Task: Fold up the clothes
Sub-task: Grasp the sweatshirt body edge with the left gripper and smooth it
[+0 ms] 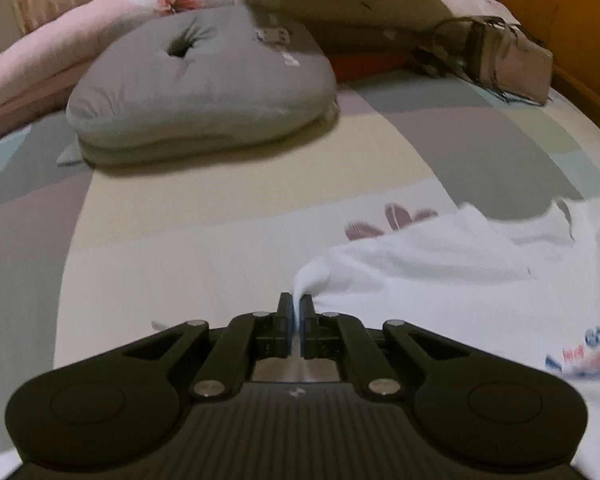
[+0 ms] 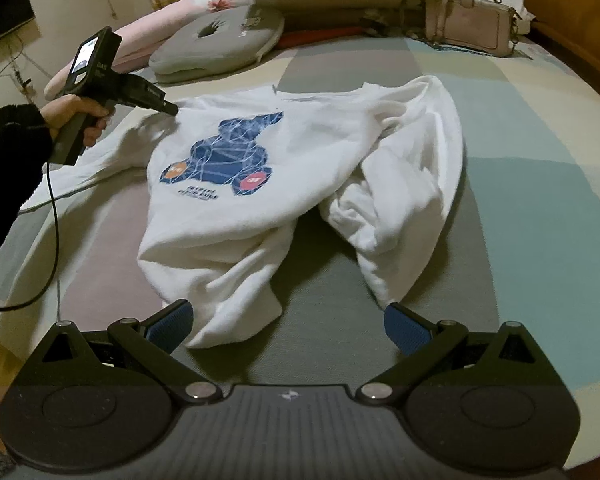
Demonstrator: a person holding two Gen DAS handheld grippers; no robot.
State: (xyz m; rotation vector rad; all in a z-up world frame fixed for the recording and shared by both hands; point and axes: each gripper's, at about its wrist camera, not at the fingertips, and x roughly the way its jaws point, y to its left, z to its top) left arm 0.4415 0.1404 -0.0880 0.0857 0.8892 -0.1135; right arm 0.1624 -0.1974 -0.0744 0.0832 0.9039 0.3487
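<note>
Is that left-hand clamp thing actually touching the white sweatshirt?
Touching. In the left wrist view the left gripper is closed on a pinch of the white sweatshirt, with fabric bunched between its blue pads.

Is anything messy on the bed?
Yes. The white sweatshirt lies crumpled, not flat: its right sleeve is bunched and its hem twisted. The left gripper pinches its shoulder; the right gripper is open near the hem.
</note>
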